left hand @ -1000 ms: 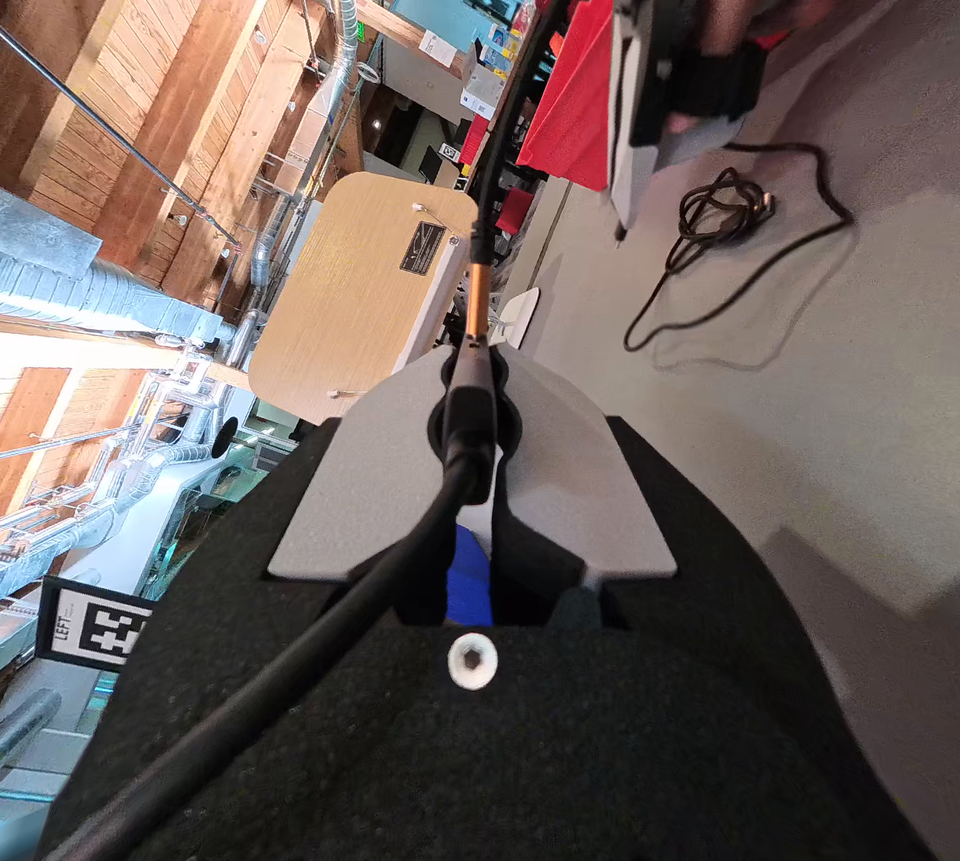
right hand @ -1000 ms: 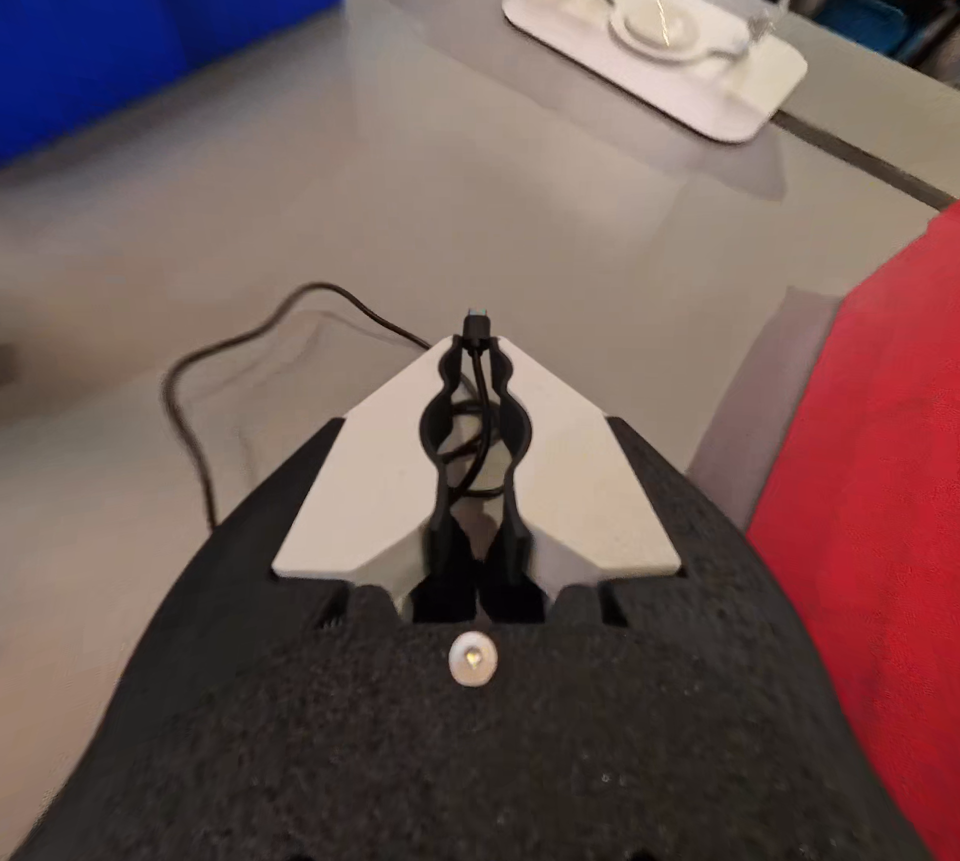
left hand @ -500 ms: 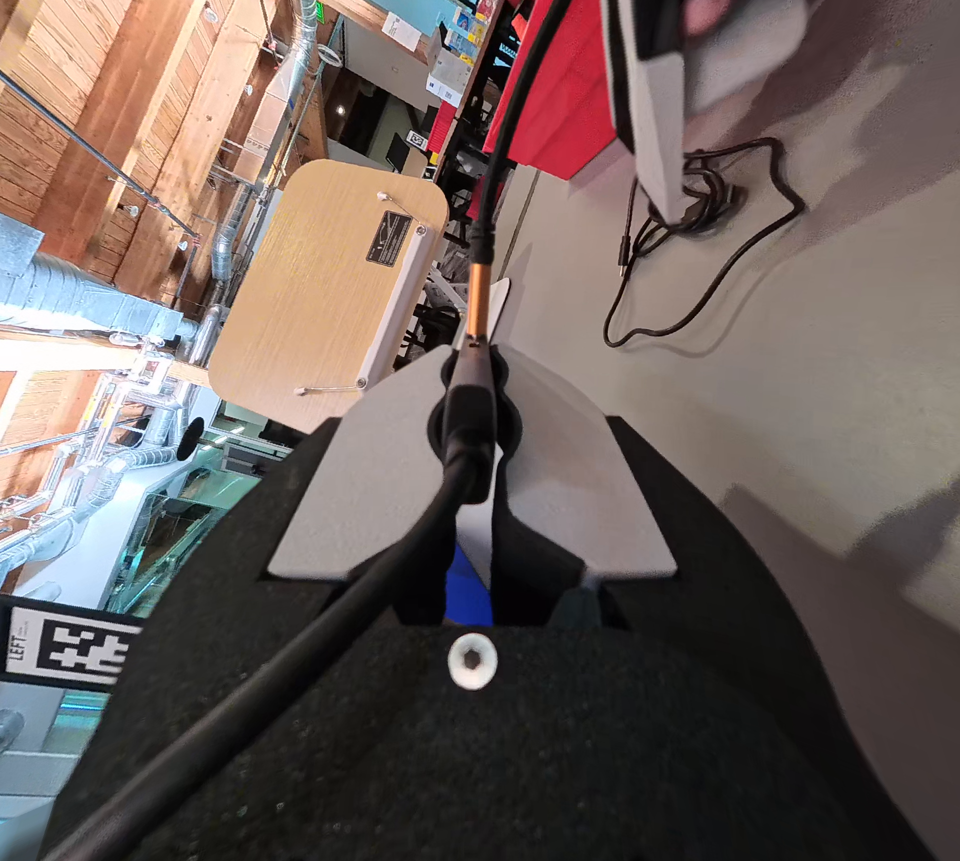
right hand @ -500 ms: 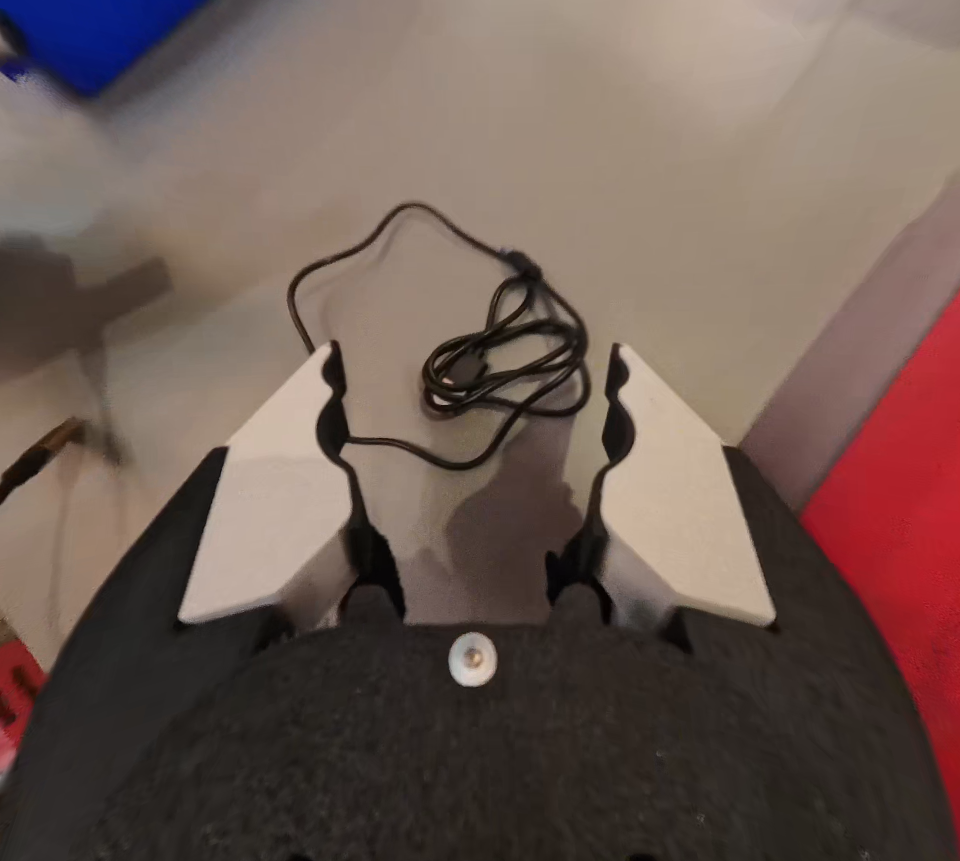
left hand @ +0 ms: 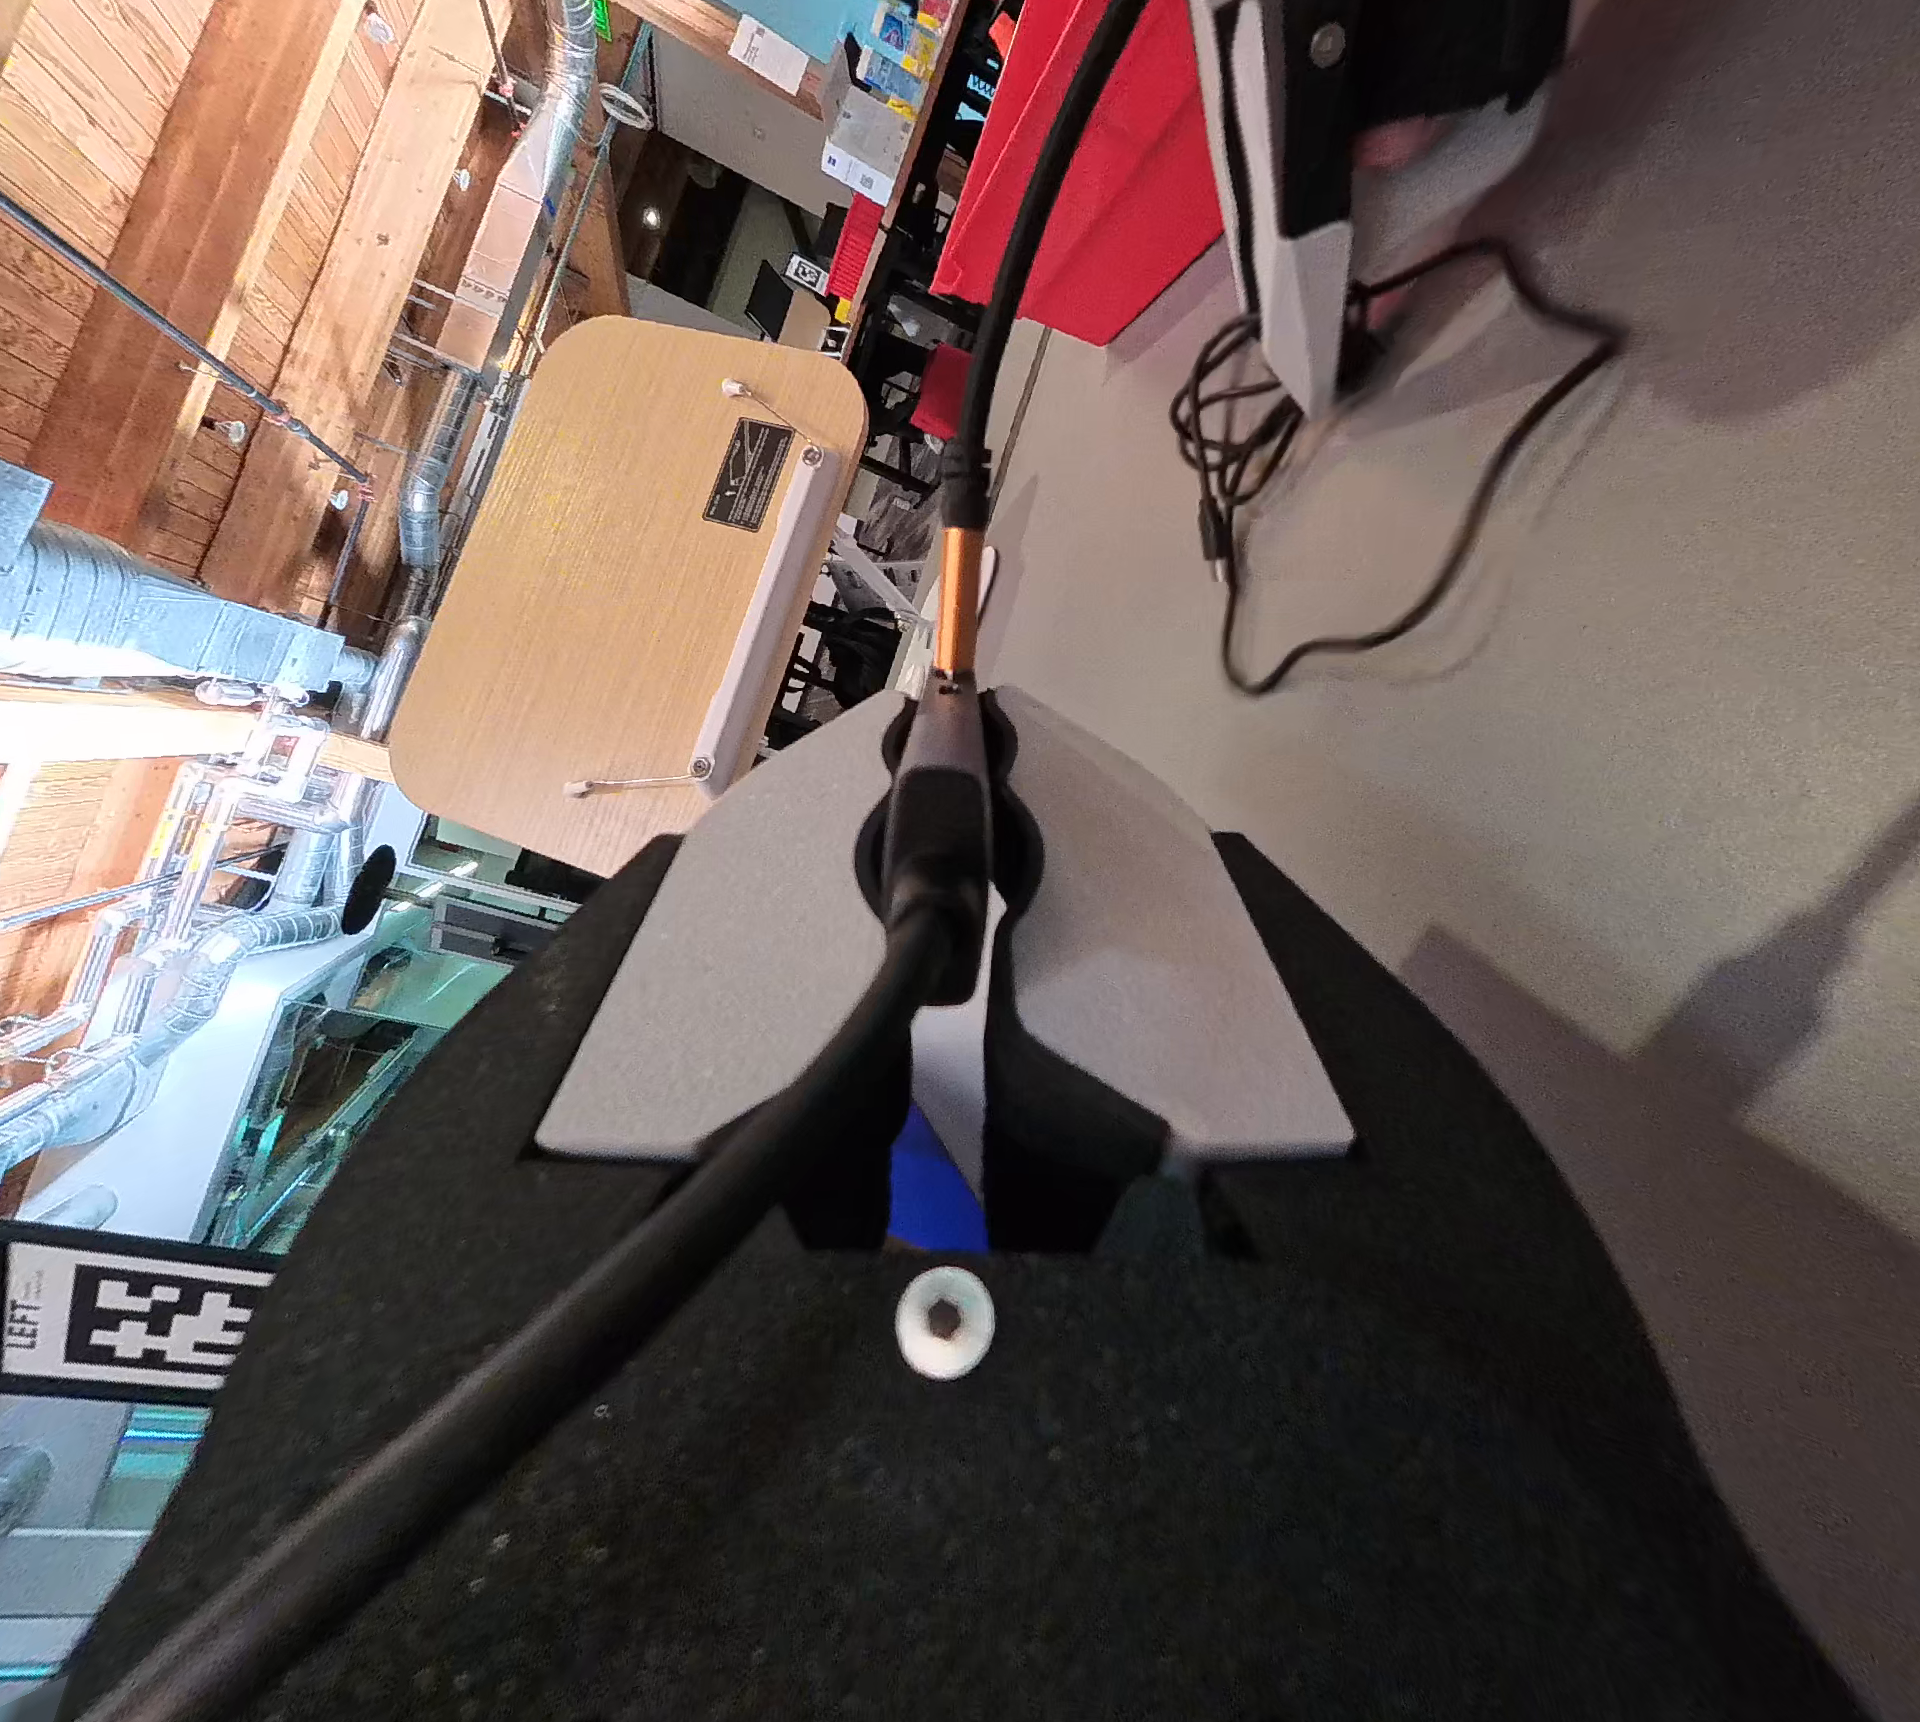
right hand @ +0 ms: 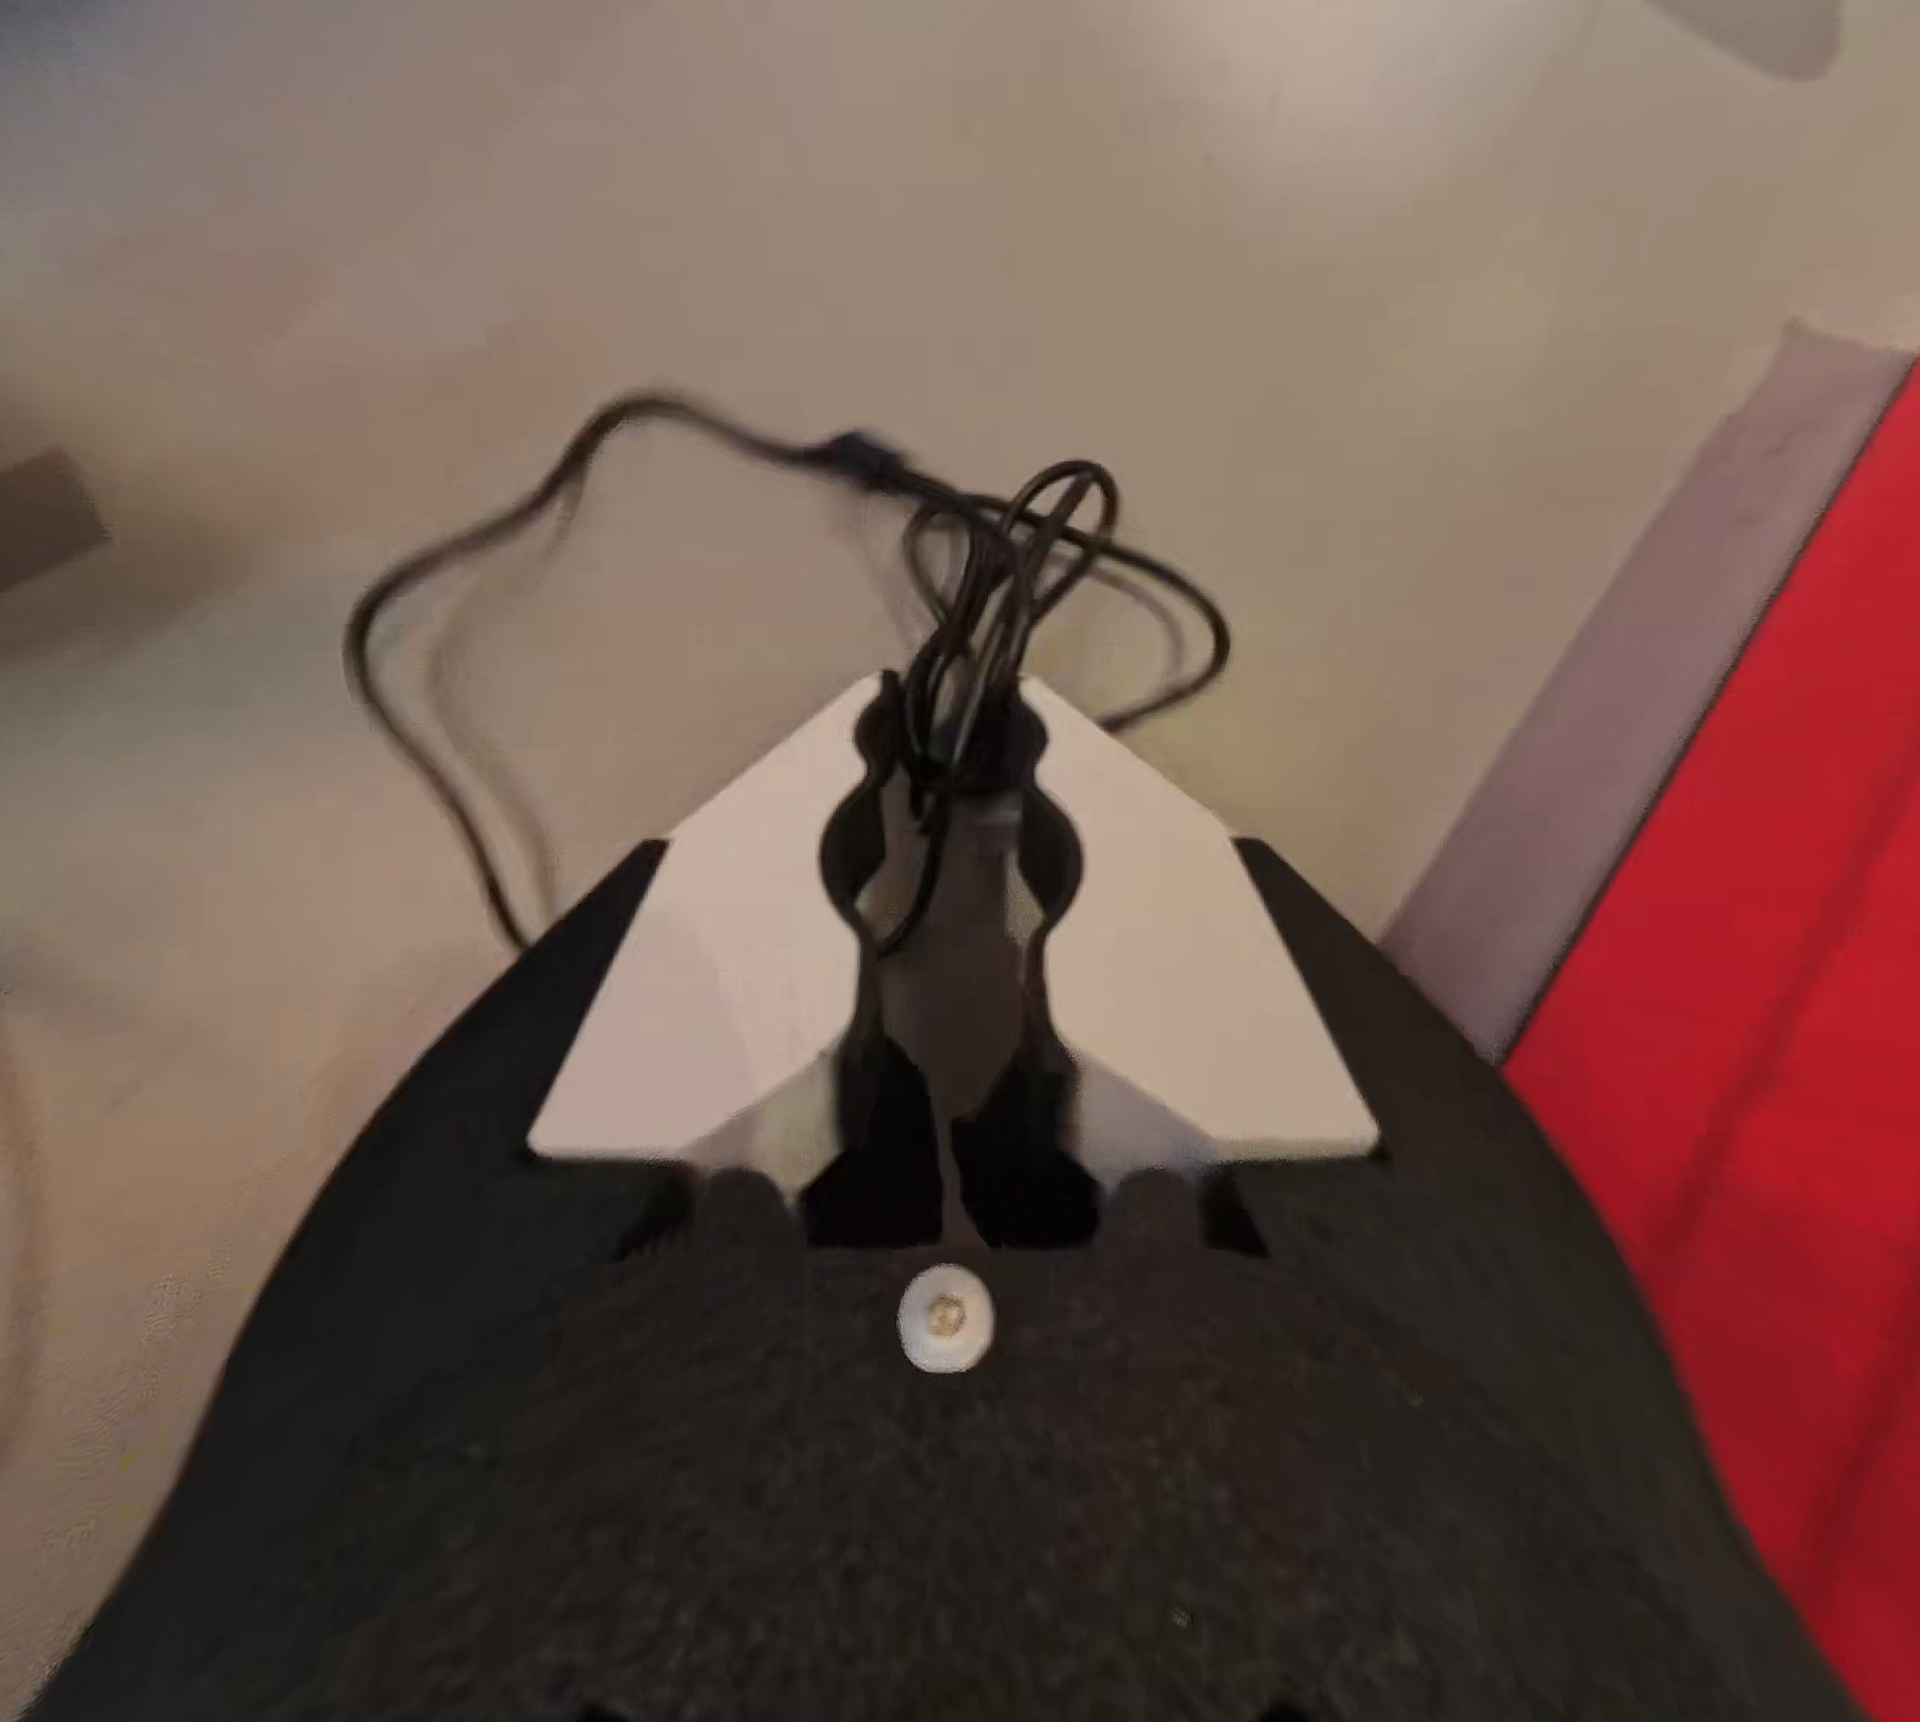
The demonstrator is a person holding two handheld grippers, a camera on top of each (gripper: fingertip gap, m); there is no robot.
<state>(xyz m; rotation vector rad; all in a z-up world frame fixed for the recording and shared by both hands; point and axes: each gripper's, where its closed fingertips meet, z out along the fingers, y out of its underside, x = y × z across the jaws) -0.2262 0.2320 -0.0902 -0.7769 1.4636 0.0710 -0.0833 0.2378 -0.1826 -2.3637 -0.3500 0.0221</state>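
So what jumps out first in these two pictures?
The left tongs pinch a thick black cable's plug, its orange connector poking out ahead. The right tongs clamp a tangled thin black cable over the grey table, beside red cloth.

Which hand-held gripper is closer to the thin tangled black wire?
Right. The right hand-held gripper is shut on the thin tangled wire; the left hand-held gripper is farther off, clamping a thick cable.
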